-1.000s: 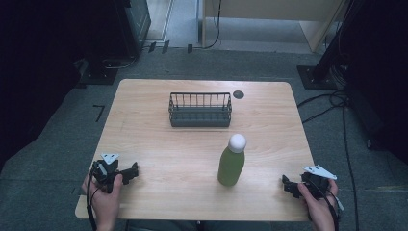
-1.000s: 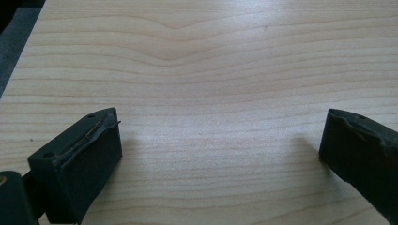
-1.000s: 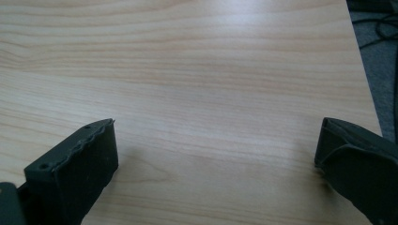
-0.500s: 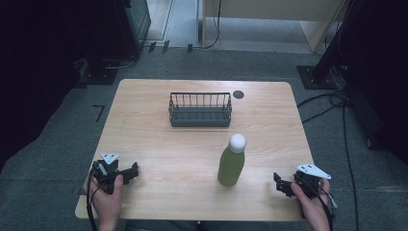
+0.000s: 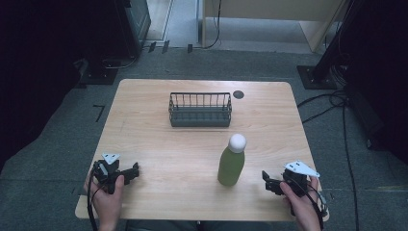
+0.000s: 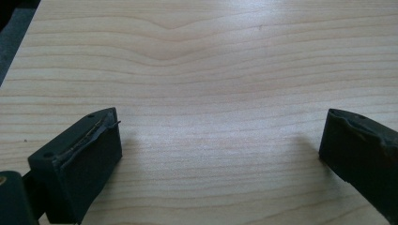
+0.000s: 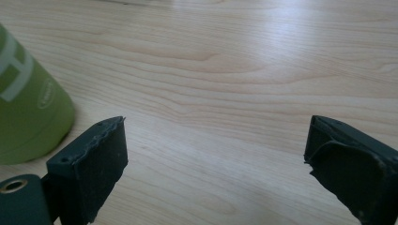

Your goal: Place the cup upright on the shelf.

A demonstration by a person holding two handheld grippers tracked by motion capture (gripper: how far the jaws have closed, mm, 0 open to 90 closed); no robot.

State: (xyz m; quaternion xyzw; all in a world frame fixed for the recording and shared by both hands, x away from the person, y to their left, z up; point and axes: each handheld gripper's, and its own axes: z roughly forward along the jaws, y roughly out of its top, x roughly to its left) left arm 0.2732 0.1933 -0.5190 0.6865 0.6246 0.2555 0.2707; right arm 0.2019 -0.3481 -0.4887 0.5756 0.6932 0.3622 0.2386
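Two grippers, both empty. We've got the right gripper (image 5: 267, 182) low over the table (image 5: 159, 144), just right of the green bottle (image 5: 231, 166), jaws pointed at it; they've just been closing a bit but stand well apart w/ bare wood between them, nothing gripped. In the right gripper view the bottle (image 7: 28, 98) sits just outside one jaw, so we're not lined up yet, looks like the approach to grab it. Bottle stands upright on the table, white cap up. Wire basket (image 5: 199, 109) is well behind the bottle, prob the drop spot. Left gripper (image 5: 132, 171) parked far left of the bottle, jaws wide, holding nothing, keeps out of the way
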